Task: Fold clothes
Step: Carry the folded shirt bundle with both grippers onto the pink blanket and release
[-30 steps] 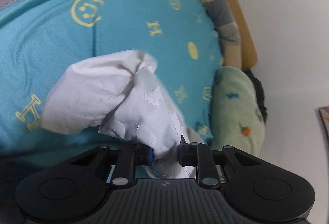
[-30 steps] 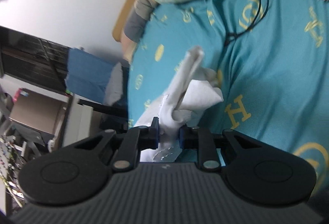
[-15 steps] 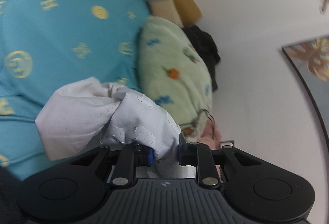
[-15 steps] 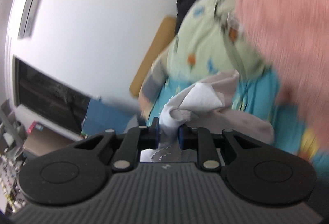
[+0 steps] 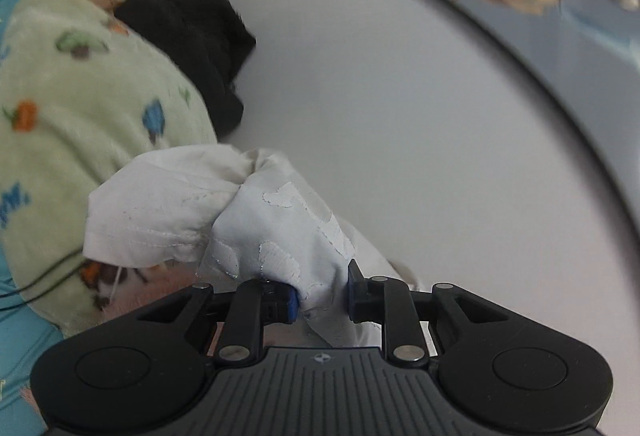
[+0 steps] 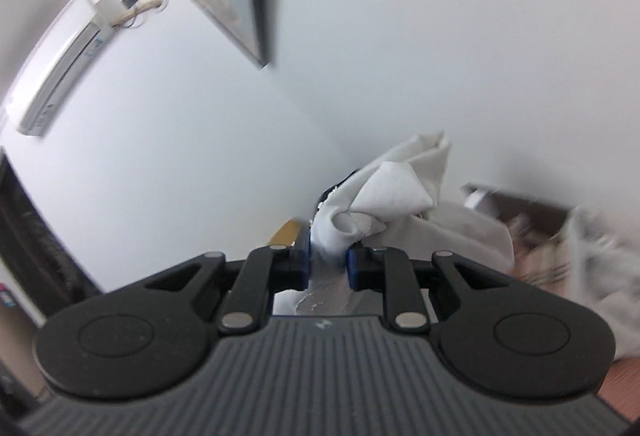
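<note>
Left gripper: blue-padded tongs pinched narrow on a bunch of the white garment, embroidered cloth bulging out ahead of the pads. Right gripper: tongs likewise clamped on the white garment, a folded corner standing up above them. Garment held in the air, off the bed. Beyond the left gripper: green fleece blanket on the teal sheet, black clothing, framed picture on the white wall.
</note>
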The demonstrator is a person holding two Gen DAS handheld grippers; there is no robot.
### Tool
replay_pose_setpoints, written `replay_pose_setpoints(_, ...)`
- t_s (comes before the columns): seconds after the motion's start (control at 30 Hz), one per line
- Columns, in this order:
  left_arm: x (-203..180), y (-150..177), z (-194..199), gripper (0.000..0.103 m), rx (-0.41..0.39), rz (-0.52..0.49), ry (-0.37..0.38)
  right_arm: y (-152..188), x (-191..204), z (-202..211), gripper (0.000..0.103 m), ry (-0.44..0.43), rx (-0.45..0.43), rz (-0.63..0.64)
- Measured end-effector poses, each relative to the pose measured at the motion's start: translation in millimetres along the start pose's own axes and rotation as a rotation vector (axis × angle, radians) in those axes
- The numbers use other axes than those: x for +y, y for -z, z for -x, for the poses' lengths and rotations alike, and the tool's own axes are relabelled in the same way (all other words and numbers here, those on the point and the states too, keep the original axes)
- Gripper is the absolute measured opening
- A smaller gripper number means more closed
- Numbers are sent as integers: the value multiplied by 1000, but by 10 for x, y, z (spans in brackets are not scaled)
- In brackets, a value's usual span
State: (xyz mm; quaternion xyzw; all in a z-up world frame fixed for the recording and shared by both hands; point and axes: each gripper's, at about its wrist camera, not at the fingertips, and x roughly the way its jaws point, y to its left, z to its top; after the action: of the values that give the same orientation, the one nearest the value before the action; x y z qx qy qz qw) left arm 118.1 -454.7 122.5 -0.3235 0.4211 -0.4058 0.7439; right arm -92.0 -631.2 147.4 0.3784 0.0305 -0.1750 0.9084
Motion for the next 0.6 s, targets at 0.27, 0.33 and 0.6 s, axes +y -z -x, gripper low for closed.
replay_pose_setpoints(0.27,714,811,-384,26,167,-92,-82,946,-947,306,21,190,133,-6)
replay_pose_setpoints(0.33,708,883,-358,31,159,-143,-101,1072,-971,366,22,198,123,-12)
replay_pose_setpoints(0.6,394,879,200,77,141,-344,-200,988,-685,678,23,282,193,-62)
